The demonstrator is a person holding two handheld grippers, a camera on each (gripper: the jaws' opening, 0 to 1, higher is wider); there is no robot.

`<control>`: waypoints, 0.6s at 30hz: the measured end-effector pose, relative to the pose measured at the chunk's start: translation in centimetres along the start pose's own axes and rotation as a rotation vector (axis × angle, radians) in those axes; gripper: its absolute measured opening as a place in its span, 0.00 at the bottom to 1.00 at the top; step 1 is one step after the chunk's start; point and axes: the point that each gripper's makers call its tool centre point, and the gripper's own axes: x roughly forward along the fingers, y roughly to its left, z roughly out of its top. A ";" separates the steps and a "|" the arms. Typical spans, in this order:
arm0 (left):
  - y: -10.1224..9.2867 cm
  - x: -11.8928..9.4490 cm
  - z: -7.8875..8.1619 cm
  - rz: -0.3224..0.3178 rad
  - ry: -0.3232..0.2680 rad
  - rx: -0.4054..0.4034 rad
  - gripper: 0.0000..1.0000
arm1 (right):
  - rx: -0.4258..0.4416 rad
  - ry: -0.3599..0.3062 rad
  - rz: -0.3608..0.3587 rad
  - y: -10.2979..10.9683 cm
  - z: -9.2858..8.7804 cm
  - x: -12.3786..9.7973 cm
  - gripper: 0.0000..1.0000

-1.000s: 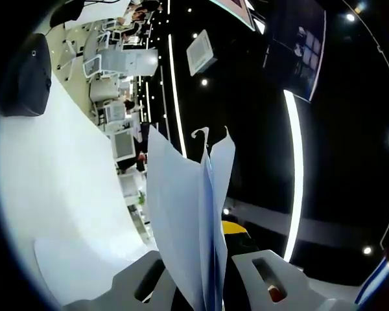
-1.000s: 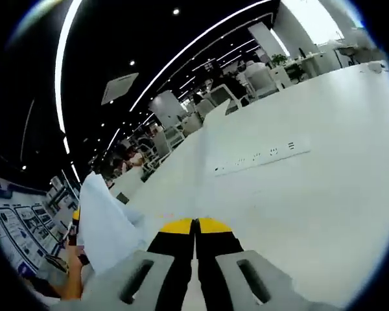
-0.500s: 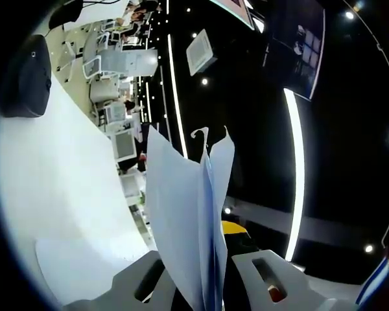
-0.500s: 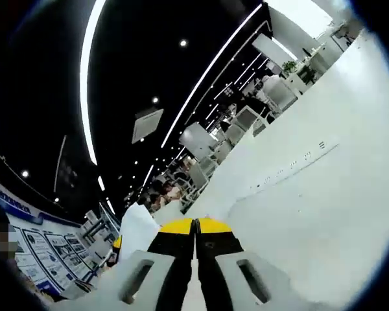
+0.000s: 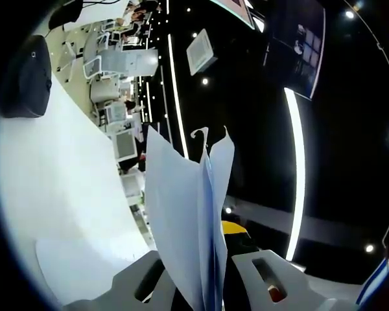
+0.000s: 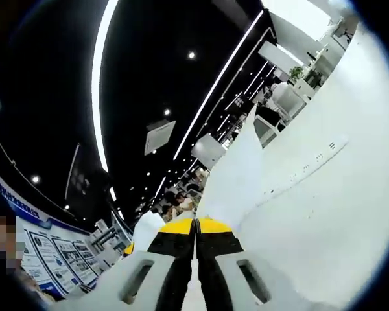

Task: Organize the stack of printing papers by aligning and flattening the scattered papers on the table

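While the papers stand on edge between the left gripper's jaws, they fan upward as a sheaf of several sheets, top corners splayed and 1 curled. Left jaws closed on the sheaf, pinching it low so the free ends rise clear of the table. Held this way, likely so the loose edges can be knocked level against the tabletop or a second grip can square them; that is a judgement, not seen.

1 sheet lies flat on the table just beside the left gripper, apart from the held sheaf. Not yet gathered.

Right gripper: jaws pressed together, yellow tips meeting, a thin white edge running along the seam. Cannot tell whether that edge is a gripped sheet. A white sheet rises just past the tips, peaked, tilted against the white table. Farther left in the right gripper view, a pale sheaf end with a yellow tip under it, probably the left gripper's load.

Alignment looks unfinished: sheets fanned, 1 stray on the table. Risk: thin sheets buckle or slip if tapped hard while pinched low.

Beyond: office desks, dark ceiling with strip lights.
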 end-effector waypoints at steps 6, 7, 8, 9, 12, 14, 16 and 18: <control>0.1 -0.1 -0.2 0.005 0.003 -0.003 0.06 | 0.008 -0.034 0.037 1.3 0.7 -0.3 0.00; 0.1 -0.1 -0.2 0.005 0.004 -0.002 0.06 | 0.012 -0.037 0.044 1.4 0.8 -0.3 0.00; 0.1 -0.1 -0.2 0.006 0.004 -0.003 0.06 | 0.015 -0.039 0.048 1.4 0.9 -0.2 0.00; 0.1 -0.1 -0.3 0.007 0.005 -0.003 0.06 | 0.017 -0.039 0.051 1.5 0.8 -0.2 0.00; 0.2 -0.1 -0.3 0.010 0.005 -0.002 0.06 | 0.017 -0.042 0.063 2.0 0.8 -0.3 0.00; 0.2 -0.1 -0.3 0.010 0.004 -0.001 0.06 | 0.025 -0.050 0.079 2.4 1.0 -0.3 0.00; 0.2 -0.1 -0.3 0.011 0.005 -0.002 0.06 | 0.027 -0.056 0.092 2.7 1.4 -0.4 0.00; 0.2 -0.1 -0.3 0.011 0.005 -0.002 0.06 | 0.025 -0.060 0.103 3.0 1.6 -0.4 0.00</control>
